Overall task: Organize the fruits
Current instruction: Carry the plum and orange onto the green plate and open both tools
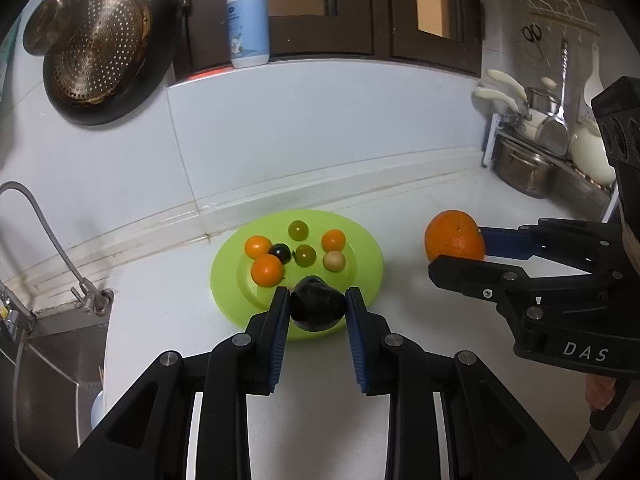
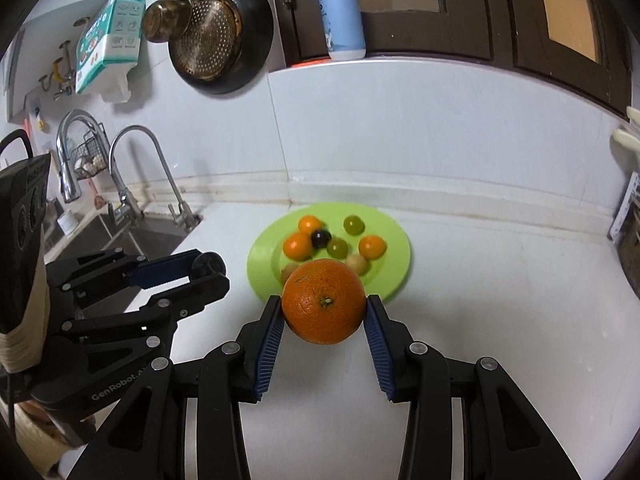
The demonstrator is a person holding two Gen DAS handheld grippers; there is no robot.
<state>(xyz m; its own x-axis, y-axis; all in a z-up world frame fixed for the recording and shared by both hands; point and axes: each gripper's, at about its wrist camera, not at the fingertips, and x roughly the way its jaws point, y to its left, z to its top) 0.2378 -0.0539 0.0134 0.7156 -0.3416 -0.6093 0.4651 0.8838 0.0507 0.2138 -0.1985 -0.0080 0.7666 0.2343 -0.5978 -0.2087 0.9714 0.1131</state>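
Green plate (image 1: pixel 362 280) at my 12 o'clock gathers the small fruits. My left tool (image 1: pixel 318 310) grips a dark fruit (image 1: pixel 317 309) over its near rim; my right tool (image 2: pixel 325 314) clamps the orange (image 2: pixel 324 302), both ready to add.

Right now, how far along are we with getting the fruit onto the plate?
Done: seven small fruits sit on the green plate. In hand: the left gripper holds a dark fruit over the plate's near rim; the right gripper holds the orange. Left: setting both down.
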